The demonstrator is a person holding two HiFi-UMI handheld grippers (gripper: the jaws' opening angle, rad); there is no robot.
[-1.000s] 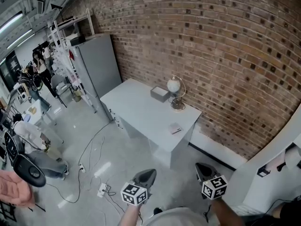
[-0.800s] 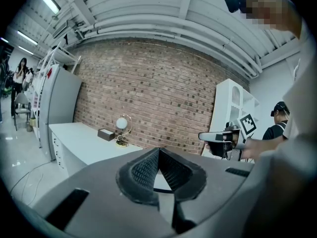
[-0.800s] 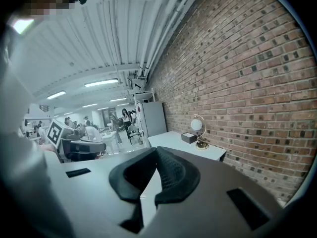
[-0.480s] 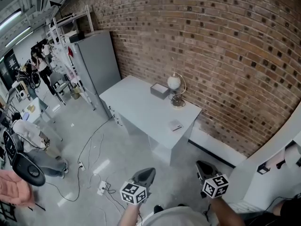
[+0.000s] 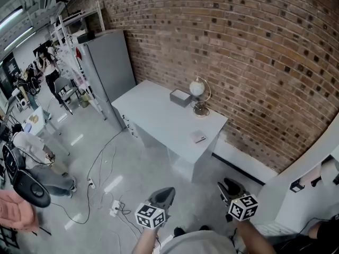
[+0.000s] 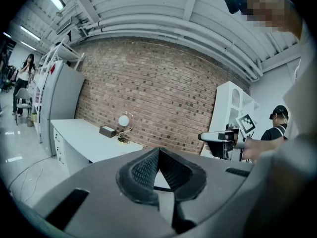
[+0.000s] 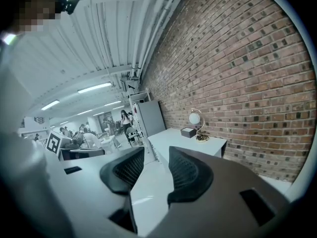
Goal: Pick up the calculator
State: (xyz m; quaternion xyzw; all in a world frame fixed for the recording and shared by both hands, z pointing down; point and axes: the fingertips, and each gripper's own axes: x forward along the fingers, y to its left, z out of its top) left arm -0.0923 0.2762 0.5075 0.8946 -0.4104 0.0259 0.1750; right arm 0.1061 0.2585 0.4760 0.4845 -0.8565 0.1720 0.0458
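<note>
- My left tongs (image 6: 158,153) are pressed together.
- My right tongs (image 7: 156,158) are opening, with nothing between them.
- The calculator (image 5: 198,137) lies on the tabletop (image 5: 153,115), well apart from both.

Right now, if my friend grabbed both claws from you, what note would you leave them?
The left claw is shut and empty.
The right claw is opening, with nothing between its jaws.
The calculator looks like the small flat thing near the desk's front corner, apart from the grey box and globe lamp.
Done: nothing; both claws are far from the desk.
Left: walk up, grip the calculator, lift it.
</note>
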